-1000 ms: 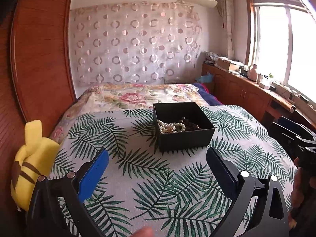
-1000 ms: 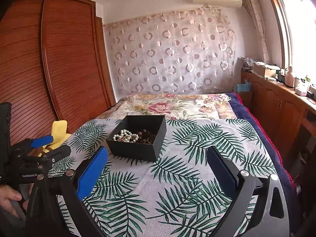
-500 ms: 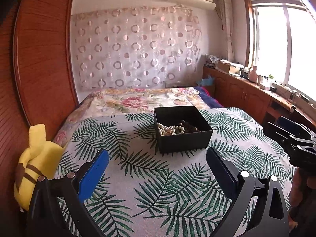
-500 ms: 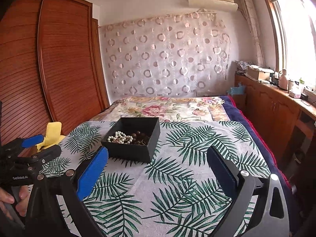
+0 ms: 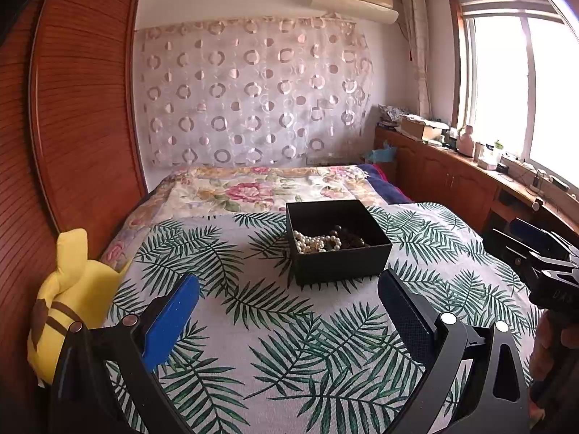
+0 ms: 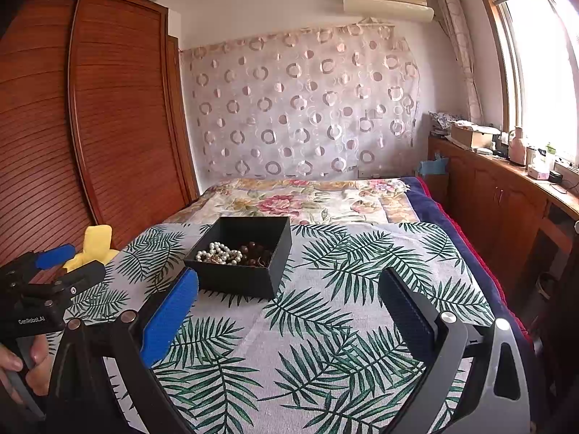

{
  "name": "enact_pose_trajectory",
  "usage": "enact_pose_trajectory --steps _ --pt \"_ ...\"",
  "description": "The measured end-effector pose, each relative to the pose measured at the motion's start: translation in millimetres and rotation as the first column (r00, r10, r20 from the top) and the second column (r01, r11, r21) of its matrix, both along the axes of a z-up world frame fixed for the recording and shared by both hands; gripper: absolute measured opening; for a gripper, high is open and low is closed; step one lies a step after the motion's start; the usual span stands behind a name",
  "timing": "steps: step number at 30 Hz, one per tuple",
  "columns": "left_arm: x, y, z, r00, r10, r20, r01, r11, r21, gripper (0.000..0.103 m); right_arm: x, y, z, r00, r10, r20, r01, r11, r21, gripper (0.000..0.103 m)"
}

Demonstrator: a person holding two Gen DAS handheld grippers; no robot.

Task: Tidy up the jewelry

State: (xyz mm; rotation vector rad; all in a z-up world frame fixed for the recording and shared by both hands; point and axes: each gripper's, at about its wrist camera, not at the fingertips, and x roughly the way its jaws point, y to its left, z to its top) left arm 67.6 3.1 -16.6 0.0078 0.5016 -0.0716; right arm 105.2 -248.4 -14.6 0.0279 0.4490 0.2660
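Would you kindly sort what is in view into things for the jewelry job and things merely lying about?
For the job: black box, pearl strand, dark bead strand.
Lying about: yellow plush toy, floral blanket, items on the window counter.

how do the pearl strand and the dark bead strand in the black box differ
The pearl strand is white and glossy with small beads; the dark bead strand is brown with larger beads. In the right wrist view the pearl strand lies on the left of the black box and the dark bead strand on the right. Both lie bunched on the box floor, touching, with no claw near them.
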Motion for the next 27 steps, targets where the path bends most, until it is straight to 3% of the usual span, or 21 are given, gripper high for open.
enact_pose_trajectory --steps 27 --pt "-5.5 -1.4 8.1 1.000 0.008 0.028 -0.009 1.000 0.009 0.096 -0.5 0.5 -1.1 1.000 0.000 0.000 0.000 1.000 0.003 0.101"
